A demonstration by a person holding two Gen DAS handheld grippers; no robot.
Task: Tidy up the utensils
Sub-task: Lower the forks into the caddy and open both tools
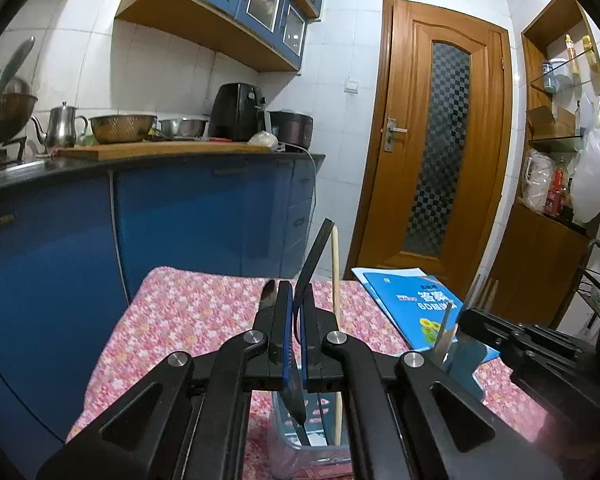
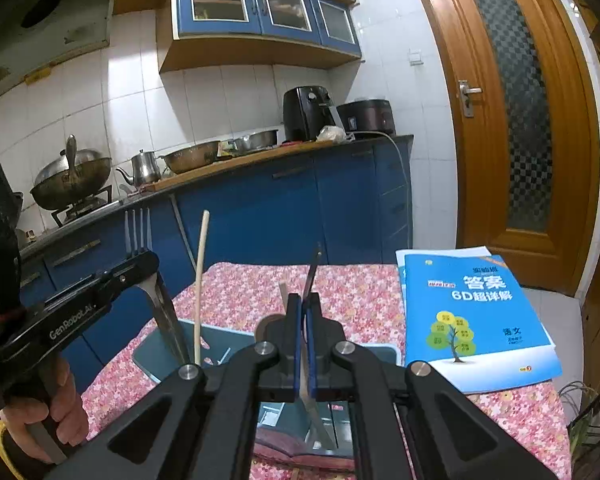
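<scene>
Pink floral tablecloth fronts blue kitchen cabinets.

Table with pink floral cloth; blue booklet far right, clear bin near centre-left.

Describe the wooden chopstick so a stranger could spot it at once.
Find the pink flowered tablecloth, then the clear box on it. The chopstick stands upright in that box, beside a metal fork. It alone is pale, plain wood with no gripper on it.
</scene>
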